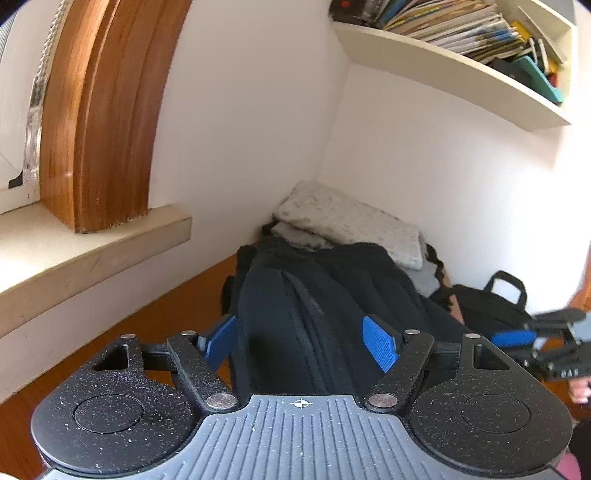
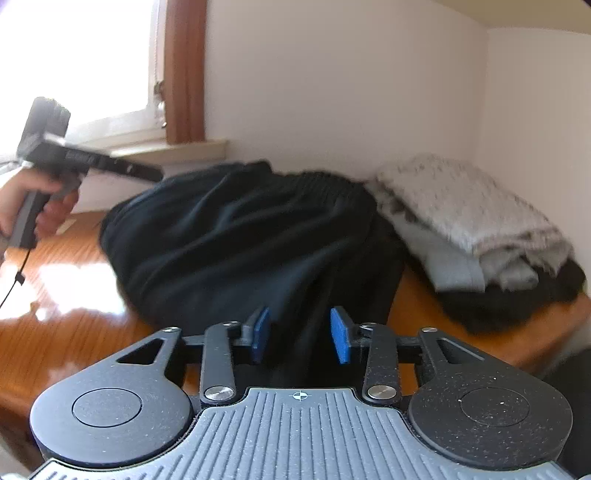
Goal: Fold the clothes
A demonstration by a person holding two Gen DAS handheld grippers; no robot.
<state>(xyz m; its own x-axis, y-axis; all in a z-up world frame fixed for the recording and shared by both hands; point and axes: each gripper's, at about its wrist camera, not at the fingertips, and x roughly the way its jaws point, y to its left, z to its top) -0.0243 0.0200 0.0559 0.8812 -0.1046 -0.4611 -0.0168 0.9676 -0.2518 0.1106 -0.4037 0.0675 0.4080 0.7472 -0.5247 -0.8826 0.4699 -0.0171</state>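
White painted walls (image 1: 258,110) meeting in a corner. Shiny orange-brown wooden surface (image 2: 66,317) with bright patches of sun. Brown wooden window frame (image 1: 99,122) above a pale stone window sill (image 1: 74,254). Bright window (image 2: 74,59) full of daylight. Long cream wall shelf (image 1: 443,70) up high, packed with leaning books and papers (image 1: 465,26).
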